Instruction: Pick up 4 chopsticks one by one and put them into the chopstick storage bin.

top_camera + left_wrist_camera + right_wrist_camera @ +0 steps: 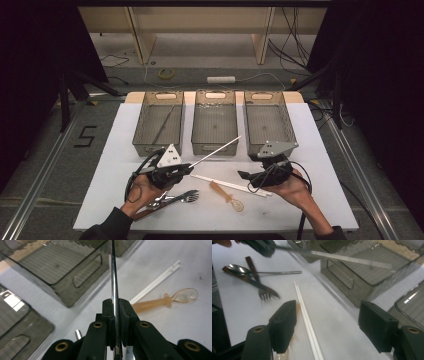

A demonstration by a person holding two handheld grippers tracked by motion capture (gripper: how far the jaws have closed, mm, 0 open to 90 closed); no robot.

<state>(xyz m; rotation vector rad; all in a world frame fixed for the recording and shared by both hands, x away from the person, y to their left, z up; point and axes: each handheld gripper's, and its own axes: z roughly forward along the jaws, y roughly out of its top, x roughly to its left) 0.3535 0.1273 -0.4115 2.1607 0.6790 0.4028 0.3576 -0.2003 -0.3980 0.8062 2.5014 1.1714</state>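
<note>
The left hand-held gripper (186,169) is closed on a metal chopstick (215,152), clamped at one end between the pads; in the left gripper view the rod (114,277) runs straight up from between the pressed jaws. In the high view the metal chopstick is held clear of the white surface (310,150), slanting up and away from the person, its free tip over the near rim of the middle bin (215,121). Three grey transparent bins are set side by side along the far edge of the surface; a thin rod (163,124) is seen lying inside the left bin (159,122), and the right bin (266,121) stands just beyond the right hand-held gripper (245,176). That gripper is open, jaws wide apart, nothing between the pads (283,325); it is held low over the surface, above a pair of white chopsticks (308,325) lying side by side. An amber plastic spoon (227,195) lies just beside the white chopsticks, on the person's side. Near the left hand (142,192) a metal spoon (237,270), a fork (263,293) and a brown-handled knife (252,282) lie in a crossed heap on the surface.
</note>
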